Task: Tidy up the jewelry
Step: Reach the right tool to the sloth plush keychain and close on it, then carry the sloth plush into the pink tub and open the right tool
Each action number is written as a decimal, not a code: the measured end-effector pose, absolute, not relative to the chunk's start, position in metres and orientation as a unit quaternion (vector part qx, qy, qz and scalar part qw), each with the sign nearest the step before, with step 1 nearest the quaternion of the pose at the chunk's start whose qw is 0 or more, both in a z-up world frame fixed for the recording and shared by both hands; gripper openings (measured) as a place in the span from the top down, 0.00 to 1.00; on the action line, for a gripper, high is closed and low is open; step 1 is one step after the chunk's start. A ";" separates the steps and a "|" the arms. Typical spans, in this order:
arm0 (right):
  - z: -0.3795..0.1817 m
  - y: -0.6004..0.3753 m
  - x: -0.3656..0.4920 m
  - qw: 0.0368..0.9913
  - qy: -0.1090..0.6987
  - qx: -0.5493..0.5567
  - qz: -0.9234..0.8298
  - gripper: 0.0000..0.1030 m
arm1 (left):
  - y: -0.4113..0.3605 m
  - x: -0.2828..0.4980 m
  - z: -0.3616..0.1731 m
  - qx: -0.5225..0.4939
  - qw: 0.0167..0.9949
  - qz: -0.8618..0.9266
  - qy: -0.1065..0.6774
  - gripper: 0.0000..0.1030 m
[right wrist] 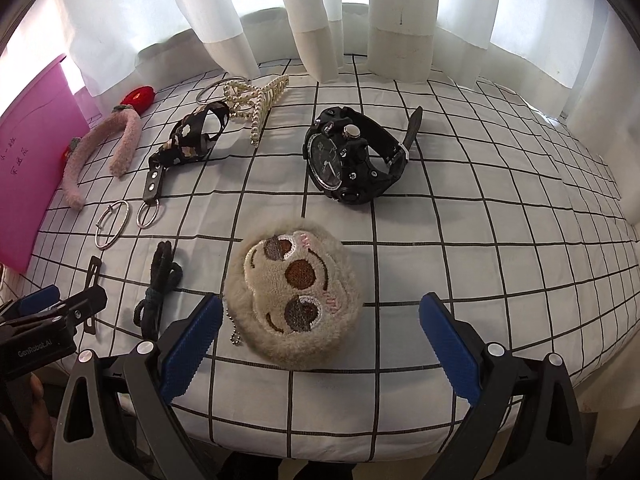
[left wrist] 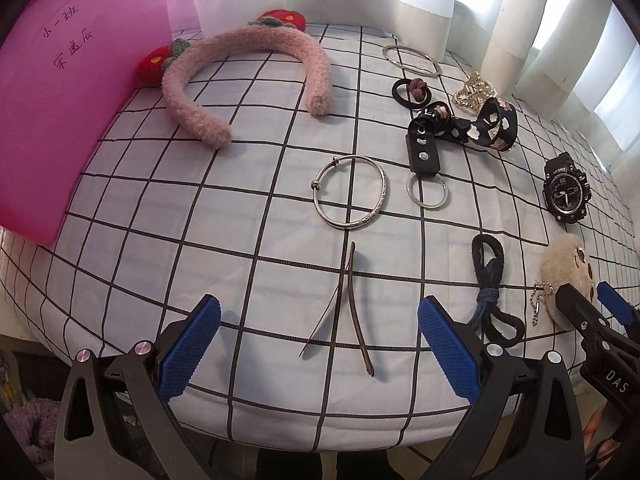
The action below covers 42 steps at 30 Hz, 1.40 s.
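Both released, nothing gripped: left hand-held gripper (left wrist: 319,350) straddling hairpin (left wrist: 352,312) near bangle (left wrist: 351,191); right hand-held gripper (right wrist: 320,350) straddling plush charm (right wrist: 296,296), probably lining up grasps.

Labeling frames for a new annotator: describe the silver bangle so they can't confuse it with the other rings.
On the grid-pattern sheet, look just in front of the pink fuzzy headband, near the middle of the spread. The silver bangle lies flat there, left of the key ring on the black strap. Unlike that plain ring, it is larger, textured along one side, with a small knobbed closure.
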State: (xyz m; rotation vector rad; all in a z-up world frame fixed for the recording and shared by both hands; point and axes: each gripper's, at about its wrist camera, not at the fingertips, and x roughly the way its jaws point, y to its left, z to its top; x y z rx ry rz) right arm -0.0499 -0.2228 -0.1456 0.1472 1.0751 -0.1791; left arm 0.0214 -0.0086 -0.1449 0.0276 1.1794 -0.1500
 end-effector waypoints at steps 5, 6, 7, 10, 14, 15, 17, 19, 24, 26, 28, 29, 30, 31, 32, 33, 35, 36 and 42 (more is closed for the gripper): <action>-0.153 -0.218 -0.040 0.850 0.518 0.050 -0.081 0.09 | -0.011 0.022 -0.150 0.018 0.829 -0.069 0.555 0.06; -0.154 -0.217 -0.038 0.850 0.518 0.046 -0.082 0.09 | -0.012 0.023 -0.150 0.018 0.829 -0.068 0.554 0.06; -0.155 -0.216 -0.038 0.850 0.519 0.042 -0.080 0.09 | -0.012 0.023 -0.150 0.020 0.830 -0.067 0.553 0.06; -0.160 -0.214 -0.036 0.848 0.522 0.033 -0.081 0.09 | -0.016 0.023 -0.151 0.035 0.835 -0.063 0.546 0.06; -0.161 -0.215 -0.037 0.852 0.516 0.039 -0.075 0.09 | -0.018 0.021 -0.153 0.038 0.846 -0.059 0.528 0.05; -0.161 -0.214 -0.038 0.853 0.515 0.040 -0.073 0.09 | -0.018 0.020 -0.154 0.038 0.850 -0.059 0.522 0.05; -0.161 -0.214 -0.038 0.855 0.513 0.041 -0.069 0.10 | -0.017 0.016 -0.154 0.040 0.855 -0.062 0.514 0.05; -0.161 -0.213 -0.038 0.857 0.510 0.044 -0.064 0.11 | -0.017 0.016 -0.154 0.040 0.857 -0.064 0.510 0.06; -0.157 -0.208 -0.037 0.862 0.502 0.032 -0.053 0.39 | -0.018 0.007 -0.147 0.044 0.863 -0.078 0.497 0.33; -0.157 -0.208 -0.036 0.863 0.502 0.032 -0.049 0.42 | -0.019 0.003 -0.144 0.044 0.866 -0.082 0.492 0.50; -0.157 -0.210 -0.037 0.864 0.501 0.033 -0.047 0.44 | -0.018 0.002 -0.142 0.043 0.867 -0.085 0.488 0.73; -0.157 -0.211 -0.038 0.864 0.499 0.038 -0.046 0.45 | -0.018 0.003 -0.141 0.042 0.867 -0.085 0.488 0.87; -0.157 -0.212 -0.038 0.865 0.498 0.043 -0.045 0.46 | -0.017 0.003 -0.141 0.042 0.867 -0.086 0.489 0.89; -0.157 -0.213 -0.038 0.865 0.498 0.047 -0.045 0.46 | -0.018 0.007 -0.141 0.043 0.867 -0.087 0.490 0.89; -0.156 -0.214 -0.038 0.865 0.498 0.048 -0.044 0.47 | -0.018 0.007 -0.141 0.043 0.866 -0.088 0.490 0.90; -0.156 -0.214 -0.038 0.864 0.499 0.049 -0.043 0.47 | -0.018 0.007 -0.141 0.041 0.866 -0.089 0.490 0.90; -0.154 -0.215 -0.039 0.865 0.496 0.053 -0.044 0.47 | -0.016 0.005 -0.139 0.034 0.866 -0.094 0.490 0.91; -0.152 -0.215 -0.039 0.867 0.494 0.054 -0.044 0.47 | -0.016 0.004 -0.137 0.032 0.868 -0.096 0.487 0.91; -0.137 -0.215 -0.043 0.872 0.484 0.053 -0.040 0.47 | -0.012 0.000 -0.115 0.022 0.880 -0.102 0.464 0.91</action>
